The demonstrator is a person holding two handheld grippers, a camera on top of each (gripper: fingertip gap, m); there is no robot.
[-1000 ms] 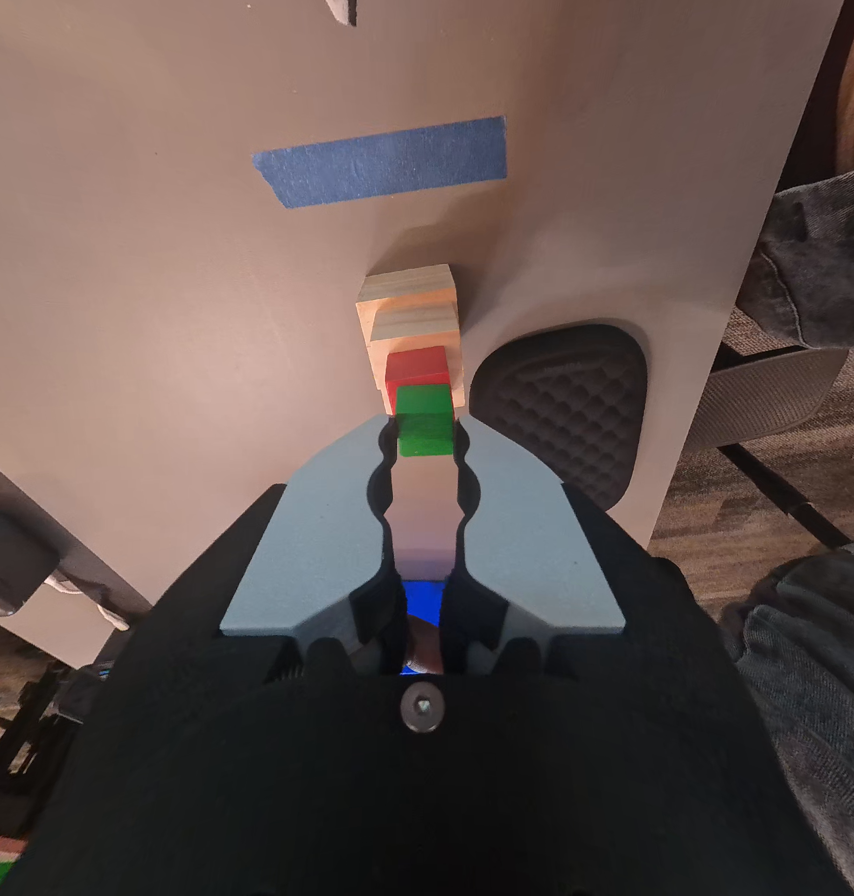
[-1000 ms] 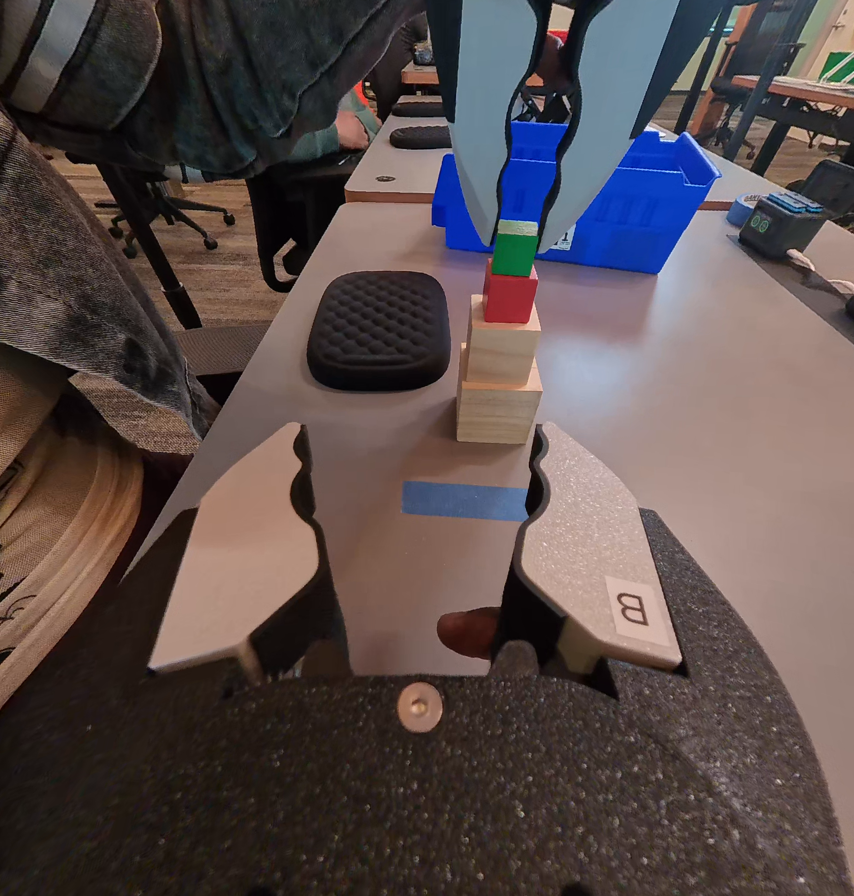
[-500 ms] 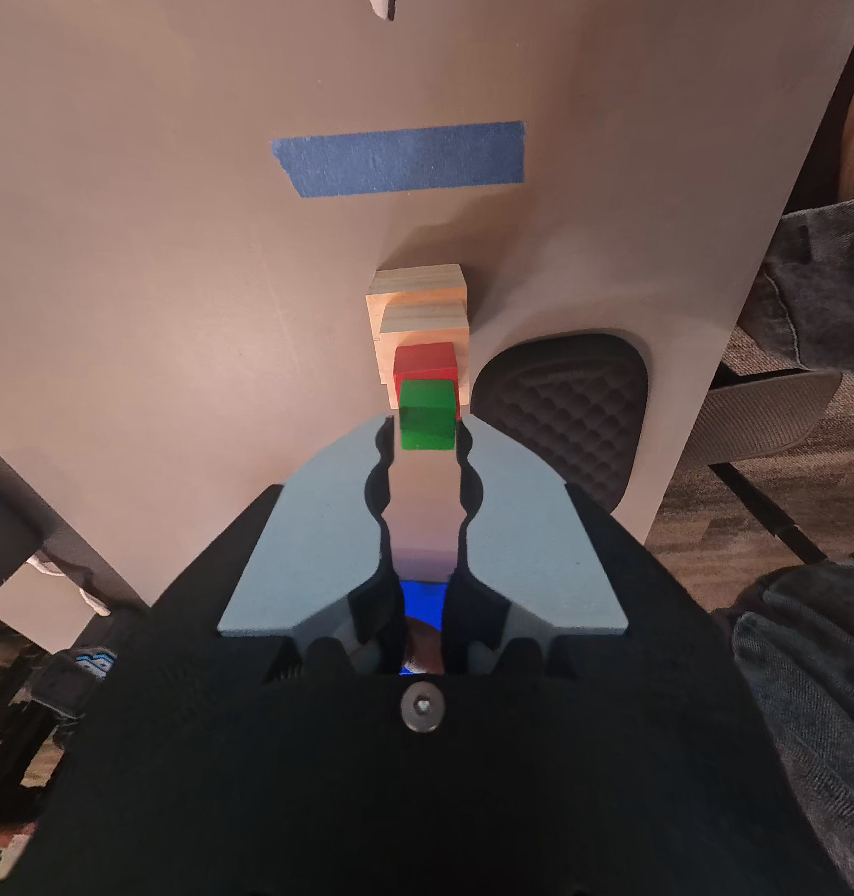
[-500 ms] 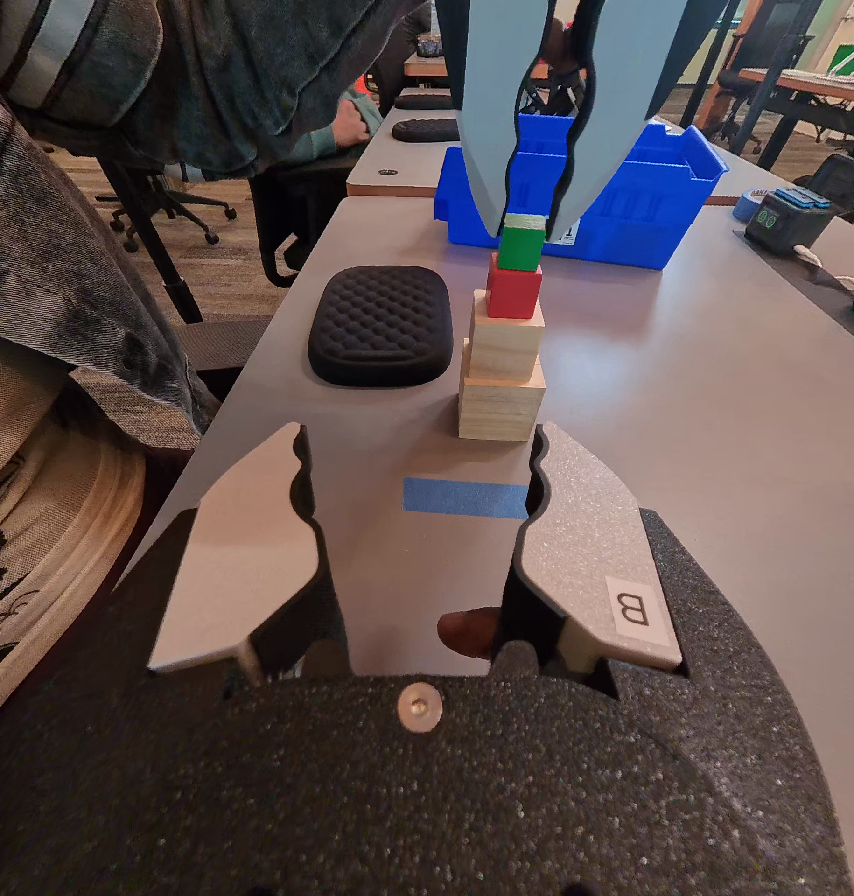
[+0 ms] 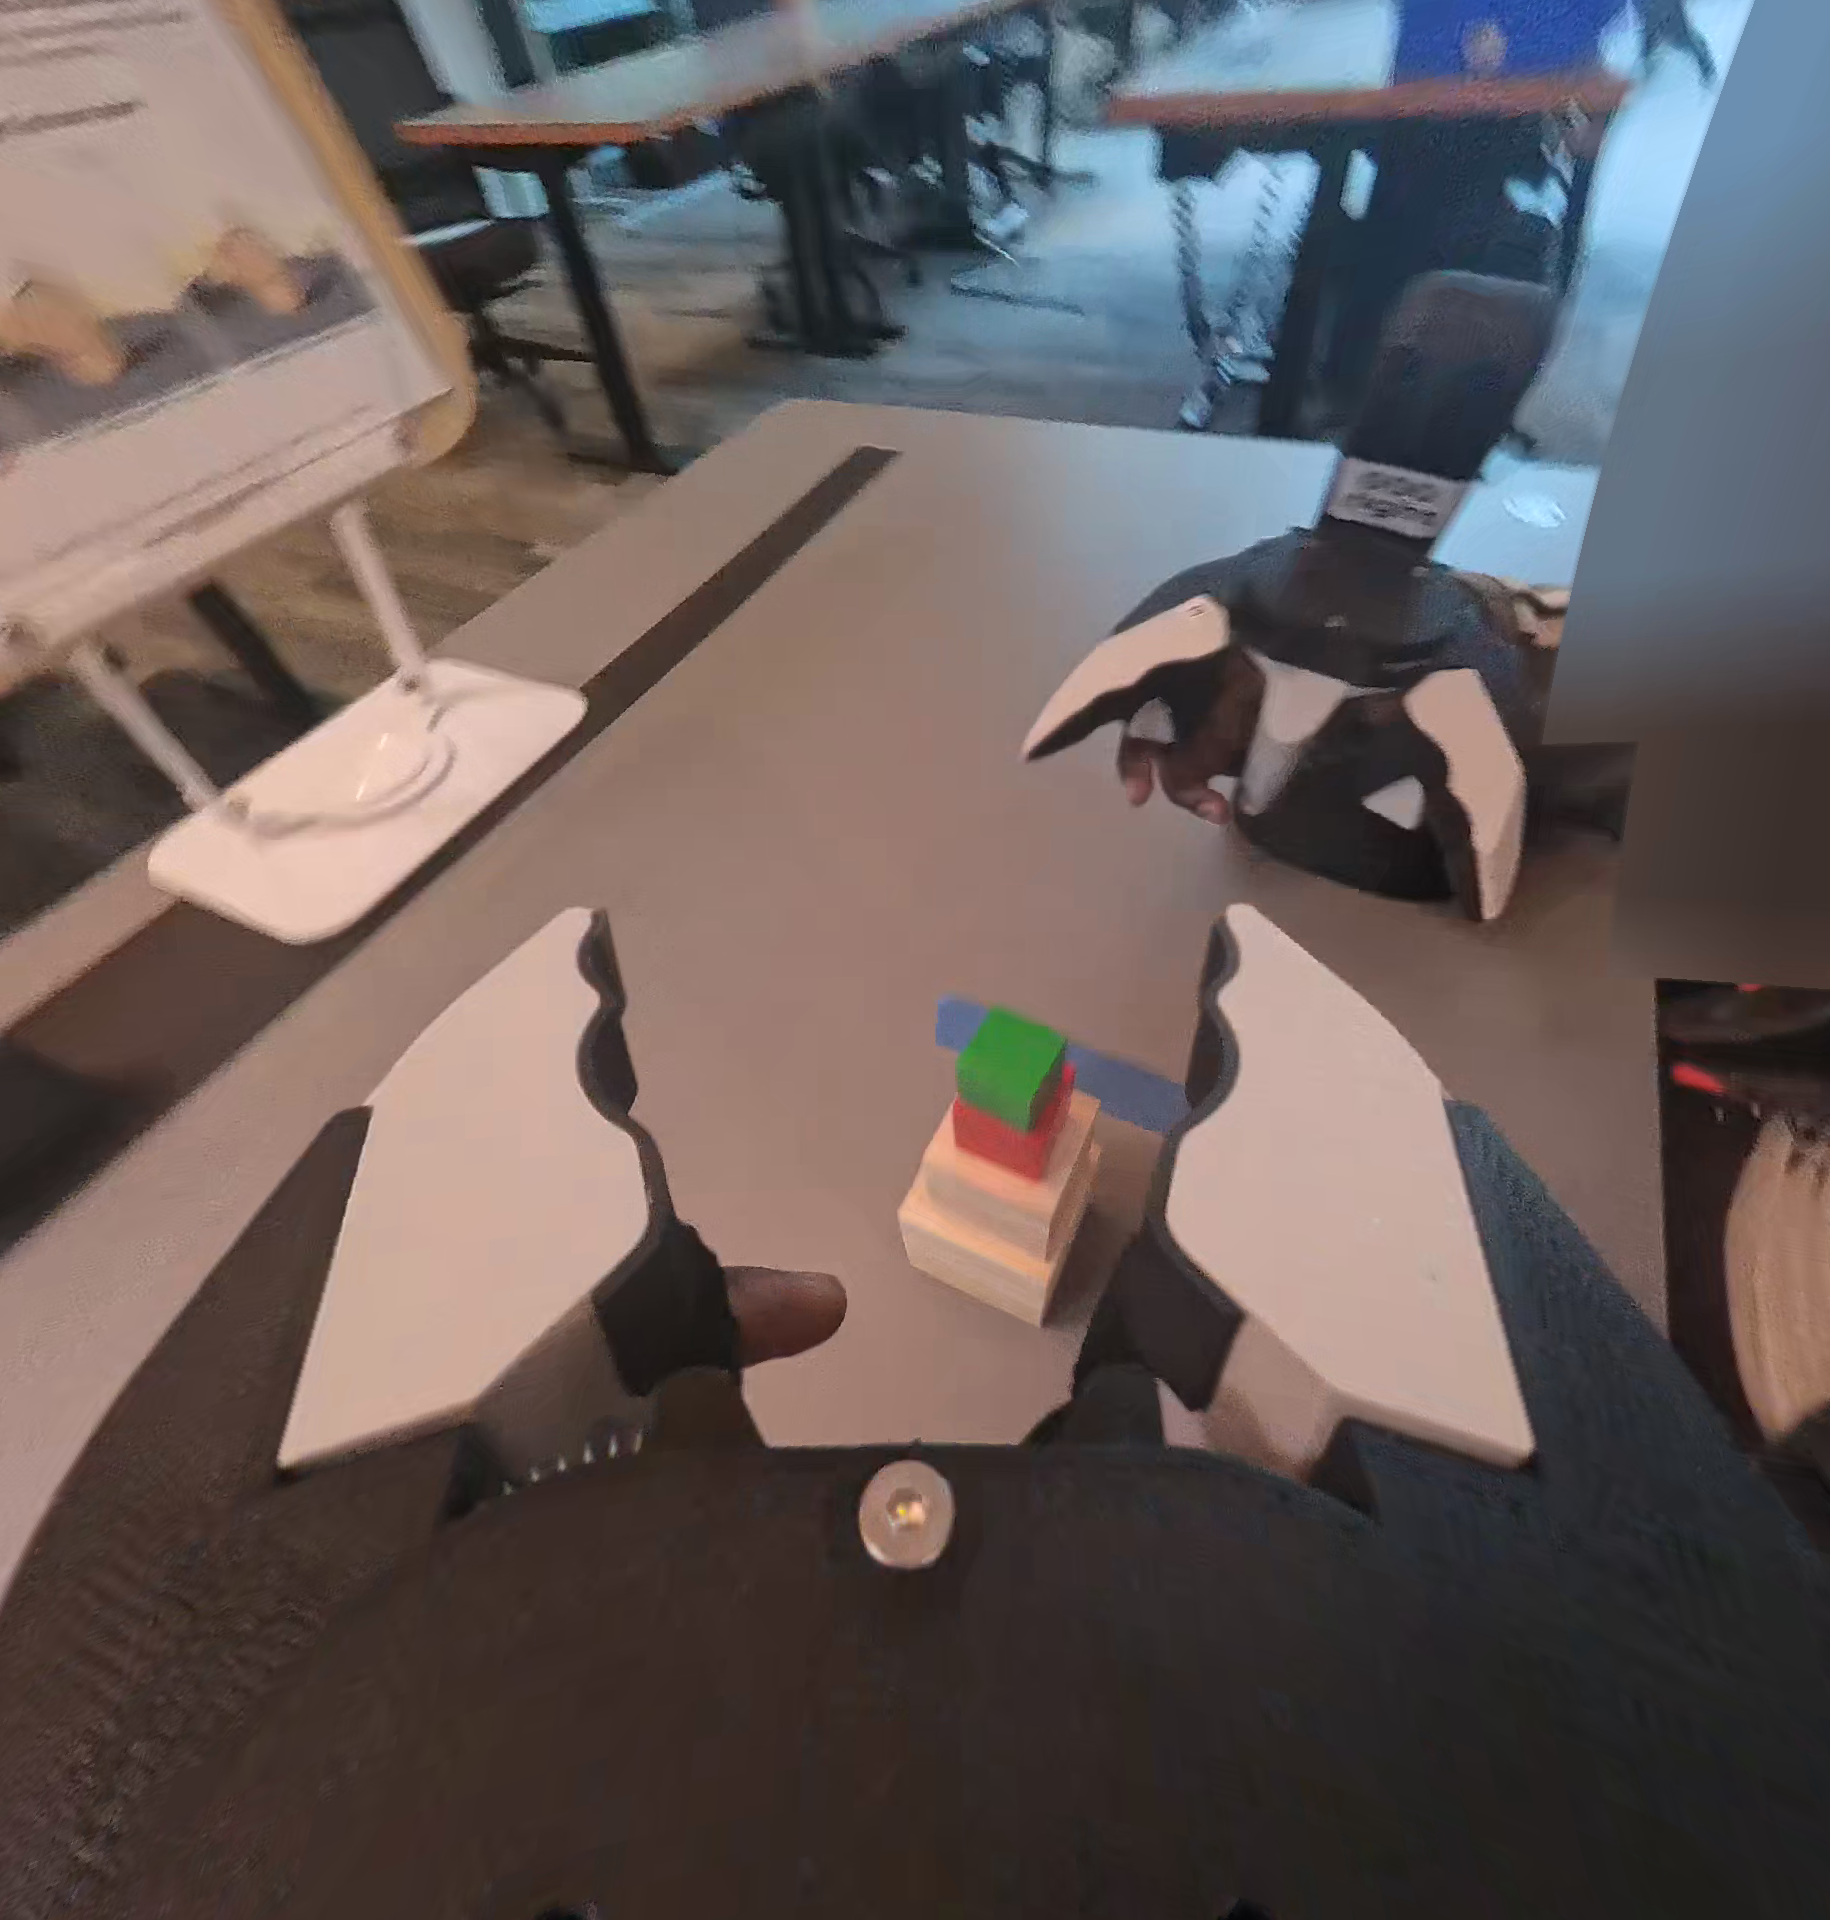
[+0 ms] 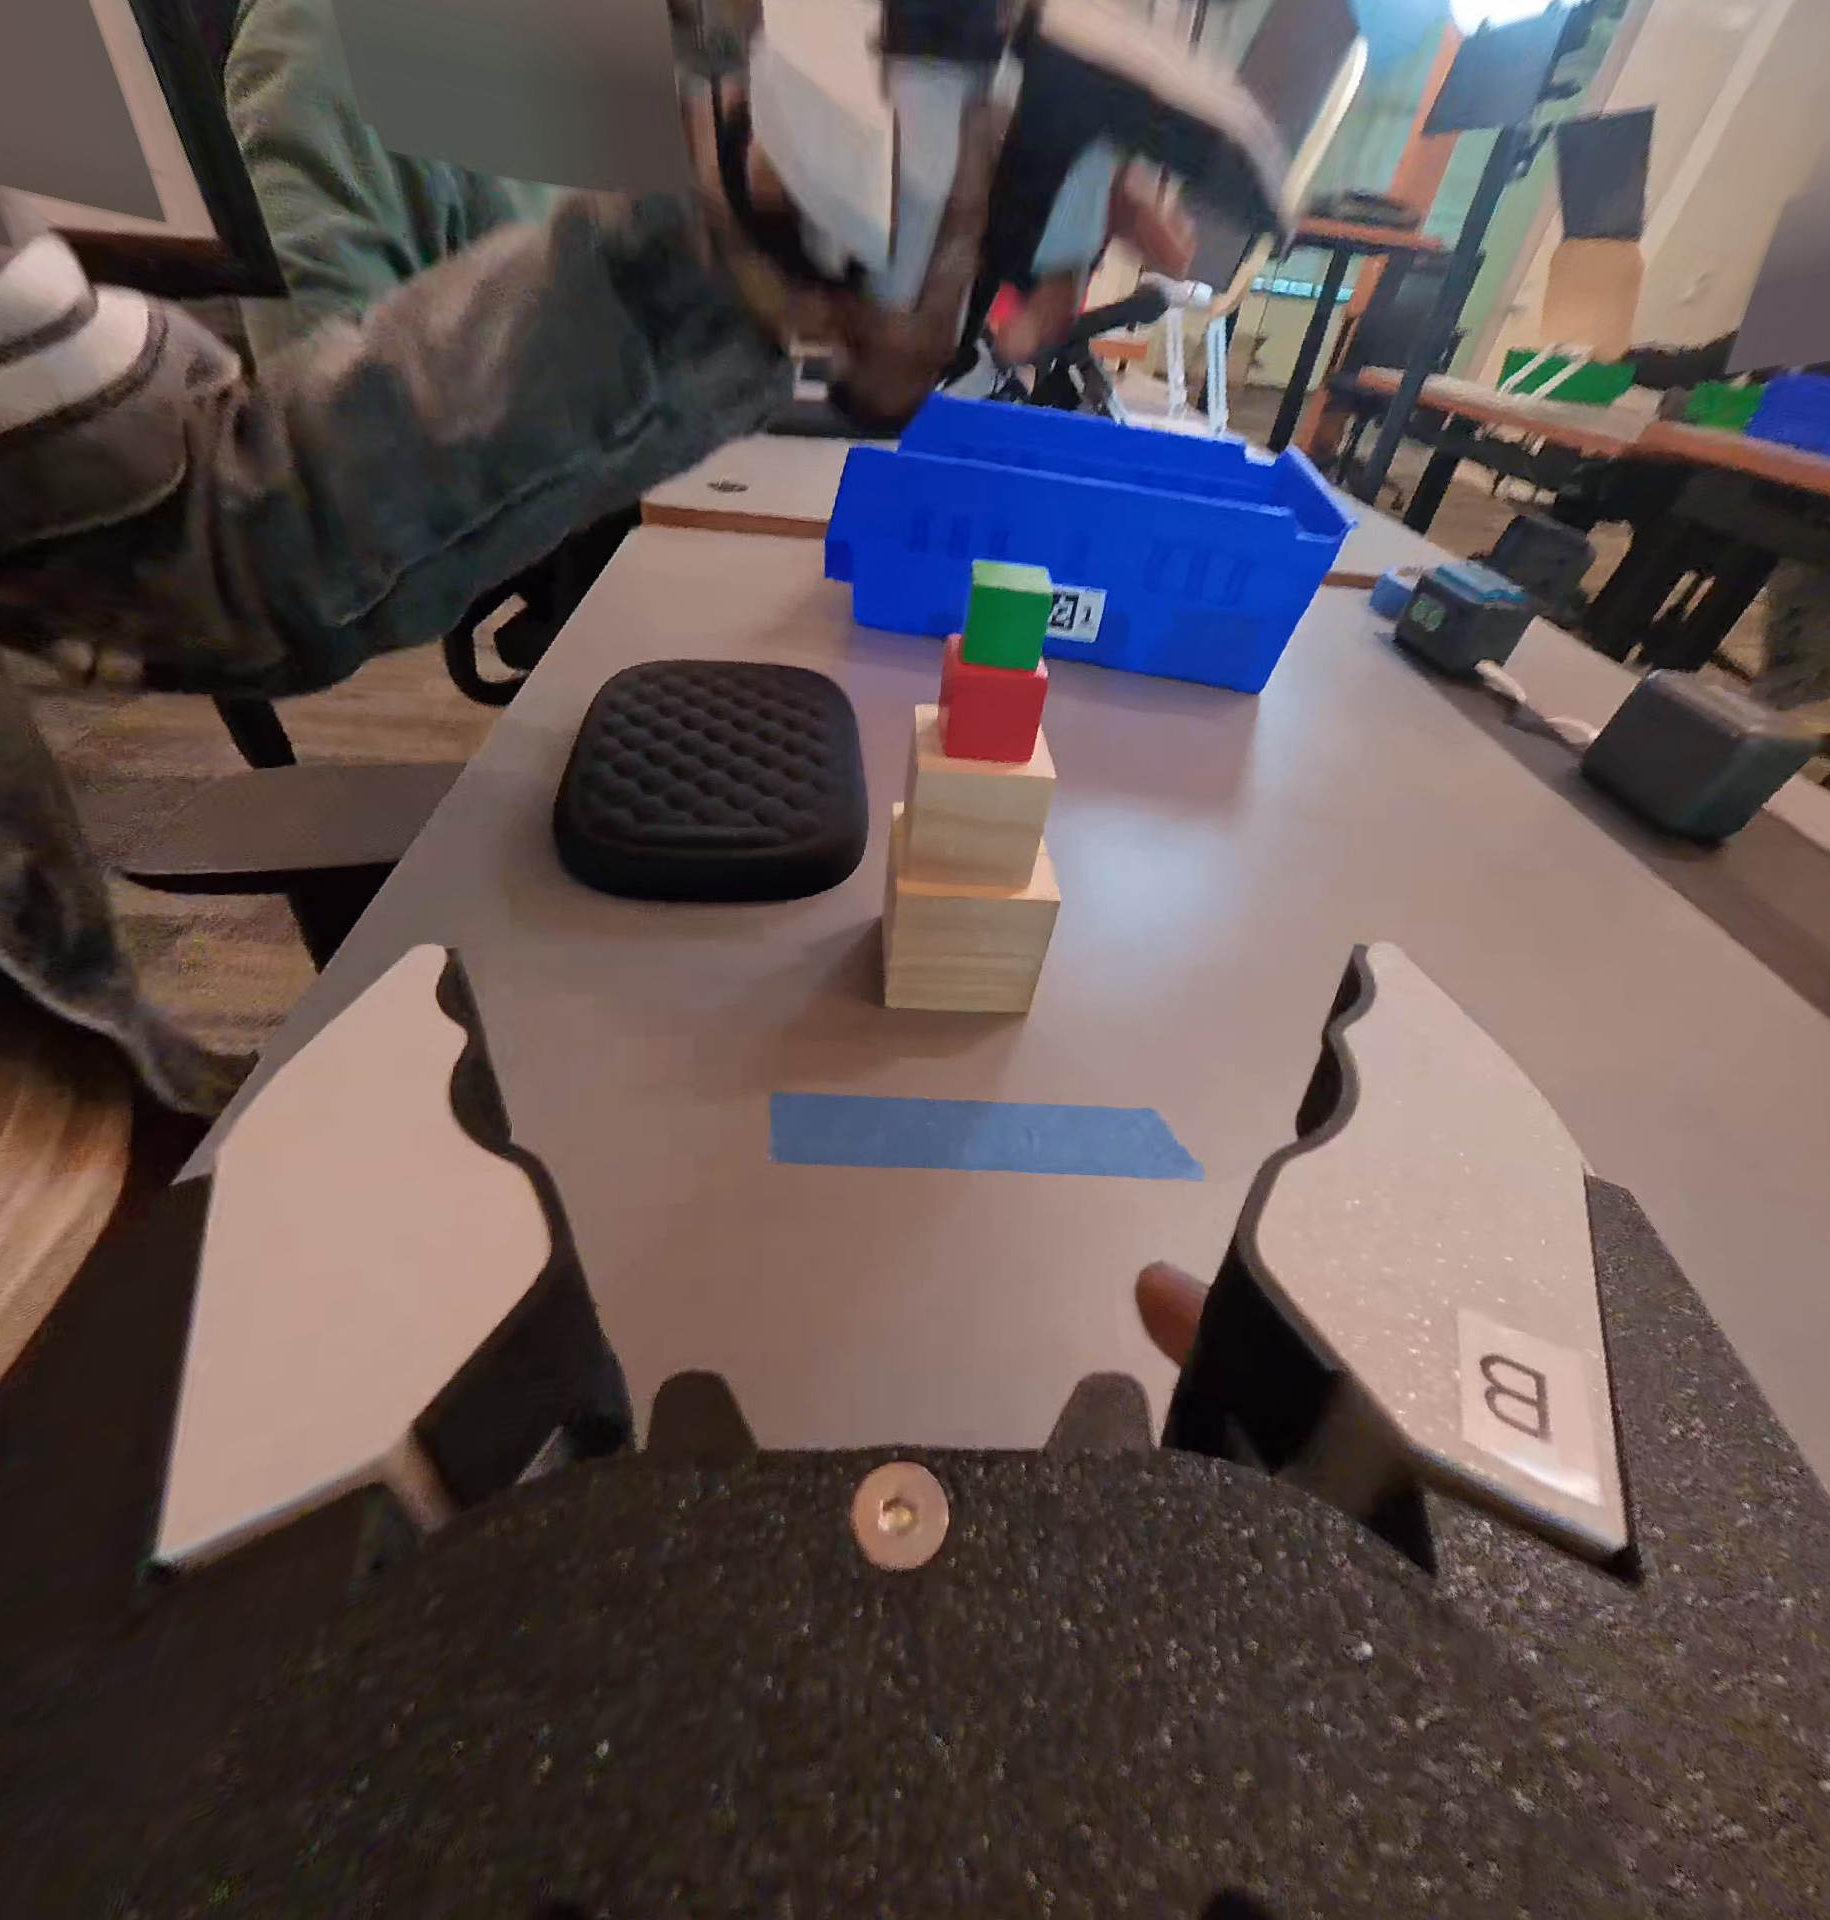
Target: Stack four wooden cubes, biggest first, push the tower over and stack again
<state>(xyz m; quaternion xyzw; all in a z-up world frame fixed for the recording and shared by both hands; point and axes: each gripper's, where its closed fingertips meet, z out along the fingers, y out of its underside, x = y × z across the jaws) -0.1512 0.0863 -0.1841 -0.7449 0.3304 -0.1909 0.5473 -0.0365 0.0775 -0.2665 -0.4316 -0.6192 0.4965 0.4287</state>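
Fingers of the left gripper (image 5: 906, 925) and the right gripper (image 6: 900, 961) are standing wide apart, gripping nothing. Between and beyond them, the four-cube tower (image 6: 978, 831) is standing complete on the table (image 6: 1306, 935): green cube (image 6: 1006, 615) topmost, largest wooden cube (image 6: 965, 951) lowest. Judging by this, one stack is finished; whether the push-over is pending cannot be told.

Bare-grained wooden cubes (image 6: 971, 935) (two painted glossy) on matt table (image 6: 1254, 914)

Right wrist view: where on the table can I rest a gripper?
Bare table right of the block tower, and the strip nearer than the blue tape. Crowded left by the black pad, behind by the blue bin.
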